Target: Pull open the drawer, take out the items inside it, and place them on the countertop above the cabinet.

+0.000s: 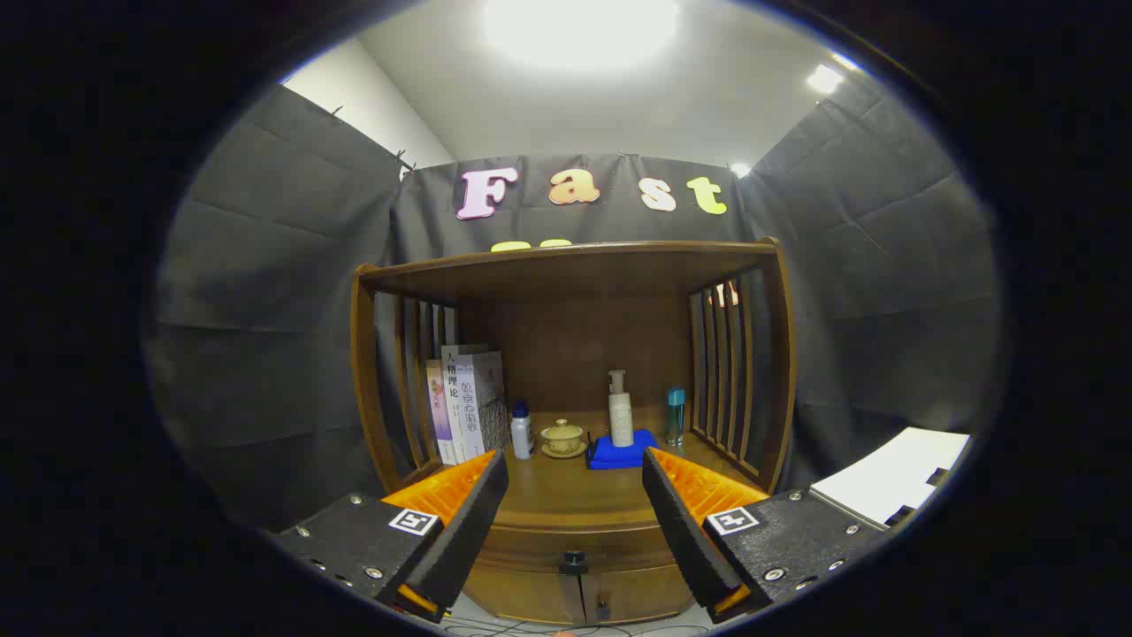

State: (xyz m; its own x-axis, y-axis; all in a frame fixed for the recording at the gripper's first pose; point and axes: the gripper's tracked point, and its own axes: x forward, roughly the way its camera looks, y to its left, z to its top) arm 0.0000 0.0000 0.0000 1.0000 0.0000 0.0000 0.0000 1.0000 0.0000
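Drawer (575, 553) sat shut below the countertop (566, 495), its one dark knob (574, 560) low between the gripper's (575, 509) two fingers, which were spread wide and held nothing. On the countertop beyond the fingers, from left to right, stood three books (464, 402) against the cabinet's (570, 265) left slats; one white bottle (522, 431); one lidded cup (563, 437) on a saucer; one pump bottle (621, 410) on a blue cloth (623, 453); one small blue-topped bottle (676, 416).
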